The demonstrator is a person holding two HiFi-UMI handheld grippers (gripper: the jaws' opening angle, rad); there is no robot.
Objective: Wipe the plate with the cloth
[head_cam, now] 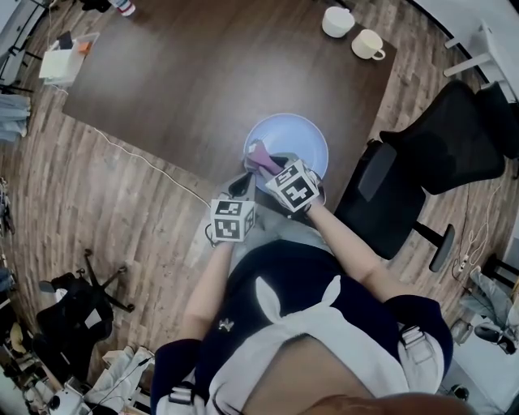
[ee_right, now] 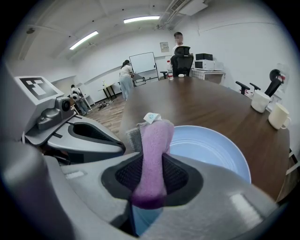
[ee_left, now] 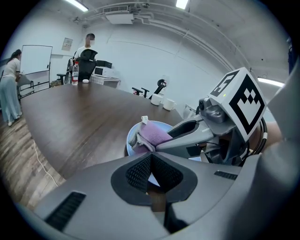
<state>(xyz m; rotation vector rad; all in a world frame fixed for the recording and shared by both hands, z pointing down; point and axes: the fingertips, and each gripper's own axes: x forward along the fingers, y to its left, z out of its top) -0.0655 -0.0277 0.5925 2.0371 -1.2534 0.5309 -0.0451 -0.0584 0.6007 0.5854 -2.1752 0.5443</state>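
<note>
My right gripper point(ee_right: 152, 161) was clamped on the folded purple fleece cloth point(ee_right: 154, 140), whose long axis ran out past the tips. The round pale-blue plate point(ee_right: 211, 150) sat on the dark wooden table point(head_cam: 203, 81), just ahead and below, slightly right. My left gripper point(ee_left: 149, 161) was closed and empty, at the plate's near-left; the right was nearer.

— What lies beyond the left gripper point(head_cam: 242, 185)?
— A dark wooden table point(head_cam: 203, 73) on plank floor point(head_cam: 97, 186), two white mugs point(head_cam: 338, 22) at its far corner.
— And right of the right gripper point(head_cam: 268, 166)?
— A black office chair point(head_cam: 438, 146). White walls point(ee_right: 243, 37), ceiling strip lights point(ee_right: 140, 19), a whiteboard point(ee_right: 143, 62) far ahead.
</note>
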